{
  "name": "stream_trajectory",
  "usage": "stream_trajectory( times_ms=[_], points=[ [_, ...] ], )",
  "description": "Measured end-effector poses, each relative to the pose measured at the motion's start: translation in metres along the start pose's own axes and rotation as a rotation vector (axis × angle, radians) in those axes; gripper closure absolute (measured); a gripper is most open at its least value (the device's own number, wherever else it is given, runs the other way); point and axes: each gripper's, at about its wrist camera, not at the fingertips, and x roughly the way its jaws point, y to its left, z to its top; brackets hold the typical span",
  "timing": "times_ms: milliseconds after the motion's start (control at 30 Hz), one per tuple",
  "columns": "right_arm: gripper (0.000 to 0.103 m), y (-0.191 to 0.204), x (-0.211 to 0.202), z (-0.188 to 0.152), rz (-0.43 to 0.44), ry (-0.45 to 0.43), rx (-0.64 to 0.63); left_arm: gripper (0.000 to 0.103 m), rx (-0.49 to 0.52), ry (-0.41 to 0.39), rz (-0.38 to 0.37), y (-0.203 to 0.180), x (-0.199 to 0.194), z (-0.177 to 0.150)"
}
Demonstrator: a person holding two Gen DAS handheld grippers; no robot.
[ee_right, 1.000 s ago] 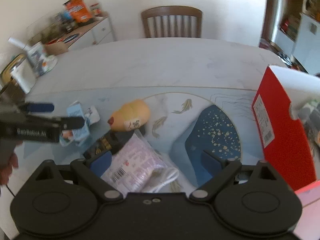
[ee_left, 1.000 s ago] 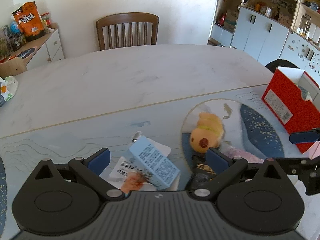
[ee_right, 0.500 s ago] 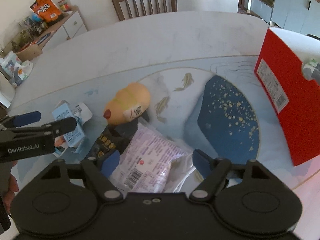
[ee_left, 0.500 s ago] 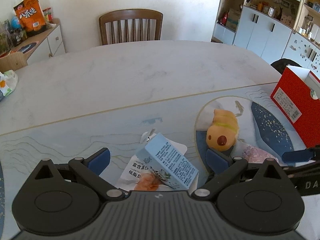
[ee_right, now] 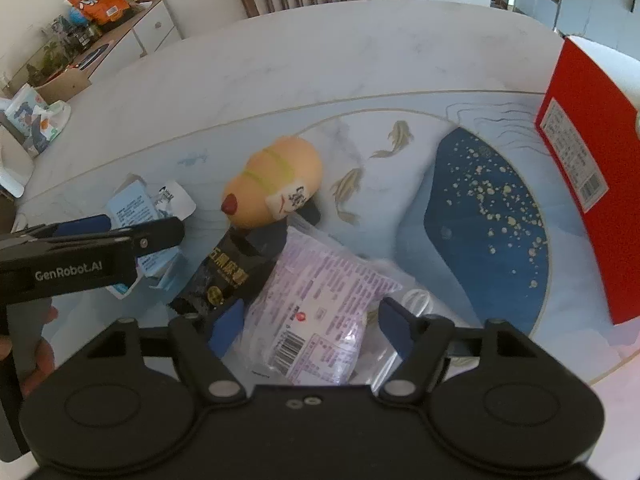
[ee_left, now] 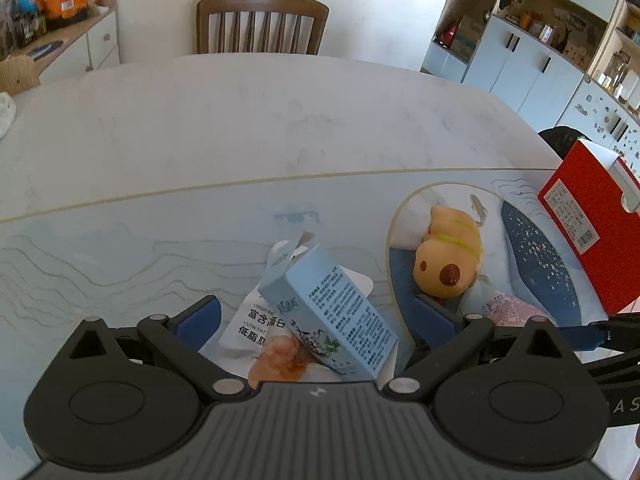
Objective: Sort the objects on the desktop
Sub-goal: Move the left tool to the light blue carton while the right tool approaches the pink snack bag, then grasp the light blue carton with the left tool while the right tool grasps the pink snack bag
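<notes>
1. The light blue carton lies tilted on a white food pouch on the patterned mat of the worktop. It sits between the spread fingers of the left gripper, which touch neither side of it.
2. The lavender snack packet lies between the wide-set fingers of the right gripper; contact with the pads cannot be confirmed.
3. The yellow plush toy rests just beyond the packet, touching a black sachet that lies beside the packet.
4. The right wrist view alone shows the black sachet in full, a white cable under the packet's far edge, and the left gripper from the side, level and low over the carton, with the person's hand behind it.
5. The left wrist view alone shows the carton's printed side panel and open top flap, and one blue finger of the right gripper entering from the right edge.
6. The red box stands upright at the right edge of the mat, well apart from both grippers.
7. A wooden chair stands at the far side of the worktop.
</notes>
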Motion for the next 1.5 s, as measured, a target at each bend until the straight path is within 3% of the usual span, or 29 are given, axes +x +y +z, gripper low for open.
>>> stream_trajectory(
  times_ms=[400, 833, 1167, 1500],
  points=[
    [0.041, -0.006, 0.002, -0.001, 0.043, 0.002, 0.009, 0.015, -0.017, -0.005, 0.005, 0.003, 0.004, -0.002],
    [0.047, -0.016, -0.01, -0.001, 0.043, -0.019, 0.025, 0.042, -0.093, -0.012, -0.028, 0.013, -0.007, 0.004],
    [0.048, -0.021, -0.018, -0.003, 0.047, -0.041, 0.029, 0.063, -0.092, -0.071, -0.049, 0.01, -0.026, 0.001],
    [0.048, -0.026, -0.032, -0.005, 0.054, -0.069, 0.022, 0.068, -0.153, -0.081, -0.098, 0.014, -0.04, -0.001]
  ],
)
